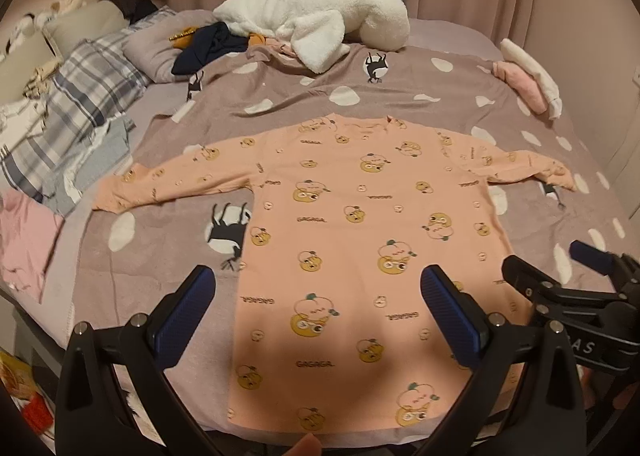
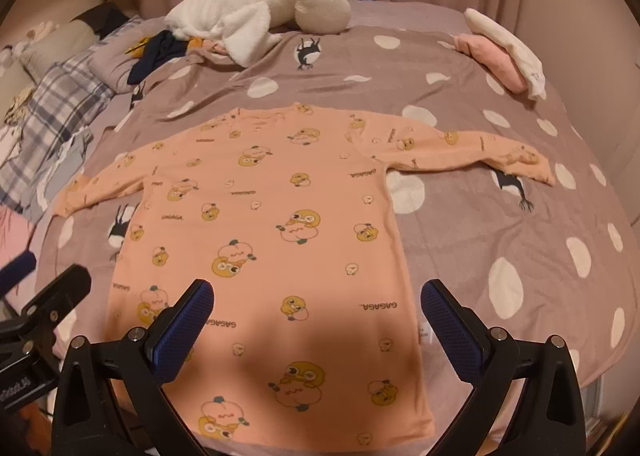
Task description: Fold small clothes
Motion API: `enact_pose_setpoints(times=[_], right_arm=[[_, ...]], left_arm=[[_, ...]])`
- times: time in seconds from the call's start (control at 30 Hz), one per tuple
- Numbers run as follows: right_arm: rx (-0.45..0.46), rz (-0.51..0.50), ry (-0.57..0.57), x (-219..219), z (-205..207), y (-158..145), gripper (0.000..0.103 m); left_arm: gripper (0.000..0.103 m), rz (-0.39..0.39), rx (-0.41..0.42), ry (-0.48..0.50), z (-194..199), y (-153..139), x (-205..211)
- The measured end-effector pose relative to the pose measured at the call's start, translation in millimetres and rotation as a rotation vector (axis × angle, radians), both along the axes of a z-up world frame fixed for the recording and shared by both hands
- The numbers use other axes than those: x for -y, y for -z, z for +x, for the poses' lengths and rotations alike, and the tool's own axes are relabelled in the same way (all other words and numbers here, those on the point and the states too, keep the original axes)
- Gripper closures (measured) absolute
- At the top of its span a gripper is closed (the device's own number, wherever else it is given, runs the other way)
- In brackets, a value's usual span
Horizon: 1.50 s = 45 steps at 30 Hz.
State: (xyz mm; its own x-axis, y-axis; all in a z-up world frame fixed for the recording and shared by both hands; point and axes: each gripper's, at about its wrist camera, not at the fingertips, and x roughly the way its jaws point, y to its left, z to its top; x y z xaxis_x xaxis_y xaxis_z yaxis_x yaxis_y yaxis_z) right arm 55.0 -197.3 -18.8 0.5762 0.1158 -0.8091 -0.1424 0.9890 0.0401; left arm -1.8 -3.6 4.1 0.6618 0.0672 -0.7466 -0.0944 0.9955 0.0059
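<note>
A small peach long-sleeved shirt (image 1: 344, 223) with yellow cartoon prints lies flat on the bed, both sleeves spread out, collar away from me; it also shows in the right wrist view (image 2: 272, 223). My left gripper (image 1: 318, 300) is open and empty above the shirt's lower left part. My right gripper (image 2: 316, 308) is open and empty above the lower right part. The right gripper also shows at the right edge of the left wrist view (image 1: 568, 280), and the left gripper at the left edge of the right wrist view (image 2: 44, 296).
The bed has a mauve cover (image 1: 400, 91) with white spots and black cats. A white plush toy (image 1: 320, 19), dark clothes (image 1: 208, 47), folded pink and white clothes (image 1: 528, 79), plaid pillows (image 1: 88, 83) and a pink garment (image 1: 24, 244) lie around the shirt.
</note>
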Motion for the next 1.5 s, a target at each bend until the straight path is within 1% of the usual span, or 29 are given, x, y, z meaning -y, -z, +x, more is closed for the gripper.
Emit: enact_pose_setpoints(times=[0.07, 0.17, 0.23, 0.33, 0.4, 0.47, 0.57, 0.63, 0.77, 0.93, 1.1, 1.5], right_arm=[[0.003, -0.010, -0.007, -2, 0, 0, 0.001], [0.001, -0.013, -0.006, -3, 0, 1, 0.001], [0.001, -0.014, -0.005, -3, 0, 1, 0.001], [0.006, -0.018, -0.001, -4, 0, 0, 0.001], [0.008, -0.020, 0.002, -4, 0, 1, 0.001], [0.009, -0.019, 0.003, -3, -1, 0, 0.001], [0.008, -0.020, 0.003, -3, -1, 0, 0.001], [0.007, -0.022, 0.003, -3, -1, 0, 0.001], [0.005, -0.020, 0.007, -2, -1, 0, 0.001], [0.004, -0.020, 0.006, -1, -1, 0, 0.001], [0.003, -0.023, 0.012, 1, 1, 0, 0.001], [-0.004, -0.029, 0.005, 0, 2, 1, 0.001]], left_arm=[[0.001, 0.006, -0.006, 0.000, 1, 2, -1], [0.006, -0.014, -0.023, 0.023, 4, 5, 0], [0.007, -0.017, -0.025, 0.031, 4, 6, 2], [0.006, 0.001, -0.025, 0.016, 4, 7, 4], [0.006, -0.016, -0.037, 0.013, 5, 9, 3], [0.006, -0.049, -0.048, 0.012, 6, 11, 1], [0.006, -0.088, -0.043, 0.014, 4, 10, -1], [0.006, -0.085, -0.038, 0.012, 4, 8, 0], [0.006, -0.053, -0.032, 0.001, 5, 8, 2], [0.006, -0.061, -0.042, 0.012, 5, 10, 1], [0.005, -0.036, -0.051, 0.009, 6, 11, 2], [0.004, -0.040, -0.064, 0.010, 7, 15, 1]])
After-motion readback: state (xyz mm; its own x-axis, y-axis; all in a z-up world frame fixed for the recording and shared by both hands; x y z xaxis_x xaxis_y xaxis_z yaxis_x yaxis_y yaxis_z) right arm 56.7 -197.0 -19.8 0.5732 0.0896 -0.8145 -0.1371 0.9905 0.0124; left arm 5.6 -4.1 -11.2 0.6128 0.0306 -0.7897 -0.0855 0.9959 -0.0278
